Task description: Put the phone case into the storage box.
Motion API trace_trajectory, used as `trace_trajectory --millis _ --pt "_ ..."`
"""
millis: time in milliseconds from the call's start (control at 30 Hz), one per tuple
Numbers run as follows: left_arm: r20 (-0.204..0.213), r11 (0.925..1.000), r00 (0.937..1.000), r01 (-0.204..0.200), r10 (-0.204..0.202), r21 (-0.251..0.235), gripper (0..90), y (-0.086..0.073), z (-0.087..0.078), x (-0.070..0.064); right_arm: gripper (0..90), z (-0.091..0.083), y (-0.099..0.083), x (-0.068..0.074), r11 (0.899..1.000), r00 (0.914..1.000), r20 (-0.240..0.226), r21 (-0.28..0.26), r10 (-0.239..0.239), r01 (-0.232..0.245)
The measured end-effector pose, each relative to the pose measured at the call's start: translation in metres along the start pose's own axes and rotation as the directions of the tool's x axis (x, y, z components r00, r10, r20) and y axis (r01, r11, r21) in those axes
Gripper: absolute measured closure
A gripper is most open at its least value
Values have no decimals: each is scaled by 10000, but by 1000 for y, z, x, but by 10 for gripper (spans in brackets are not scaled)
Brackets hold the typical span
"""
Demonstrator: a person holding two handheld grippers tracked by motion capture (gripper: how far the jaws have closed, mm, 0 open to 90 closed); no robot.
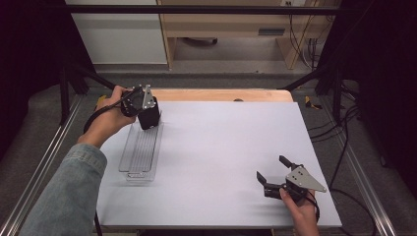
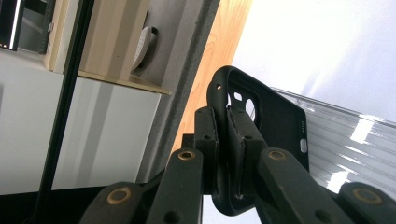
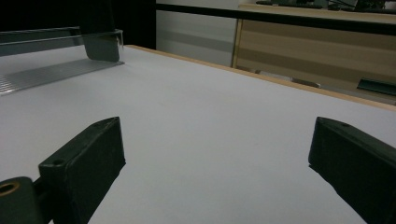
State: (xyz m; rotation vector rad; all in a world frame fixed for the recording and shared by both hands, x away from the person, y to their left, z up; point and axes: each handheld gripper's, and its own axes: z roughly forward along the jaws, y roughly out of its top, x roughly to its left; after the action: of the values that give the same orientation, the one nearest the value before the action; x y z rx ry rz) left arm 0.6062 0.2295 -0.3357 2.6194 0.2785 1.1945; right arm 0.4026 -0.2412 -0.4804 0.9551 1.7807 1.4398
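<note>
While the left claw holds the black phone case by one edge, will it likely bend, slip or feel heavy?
The phone case is a thin hollow shell with cutouts, so probably light and somewhat flexible. The left claw pinches only its wall; it may twist there. Its matte surface suggests little slipping.

The high view looks forward and down over the whole counter (image 1: 221, 147), while the left gripper view sits close above the clear tray (image 2: 345, 140) and the right gripper view skims low across the counter toward that same tray (image 3: 56, 70).

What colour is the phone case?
Black. The phone case shows best in the left gripper view, pinched by the left hand-held gripper.
</note>
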Motion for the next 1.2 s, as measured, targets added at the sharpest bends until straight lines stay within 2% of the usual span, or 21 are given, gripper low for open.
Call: trace_trajectory --millis 67,100,333,733,900,1100,1167,1200 --pt "15 10000 10000 1 -1 -17 825 0 0 0 40 0 0 0 10000 10000 -8 9 5 -5" --pt "66 9999 9999 135 -135 -79 823 -1 1 1 40 0 0 0 10000 10000 -5 14 3 -3" --pt "70 9999 9999 150 -150 -49 803 -1 3 2 40 0 0 0 10000 10000 -13 17 7 -7" --pt "32 9991 9992 -407 407 132 799 3 6 2 40 -1 0 -1 10000 10000 4 -9 25 -25" --pt "12 9995 9997 -247 247 175 799 2 9 5 40 0 0 -1 10000 10000 2 14 23 -23" --pt "-58 9989 9994 -337 339 333 788 1 12 8 40 -1 0 -1 10000 10000 21 -6 36 -36" --pt "-144 9990 9993 -341 345 290 768 1 13 8 40 0 -1 -1 10000 10000 7 16 74 -74" --pt "-298 9993 9993 -215 224 305 750 1 14 9 40 0 -1 -1 10000 10000 6 17 55 -55"
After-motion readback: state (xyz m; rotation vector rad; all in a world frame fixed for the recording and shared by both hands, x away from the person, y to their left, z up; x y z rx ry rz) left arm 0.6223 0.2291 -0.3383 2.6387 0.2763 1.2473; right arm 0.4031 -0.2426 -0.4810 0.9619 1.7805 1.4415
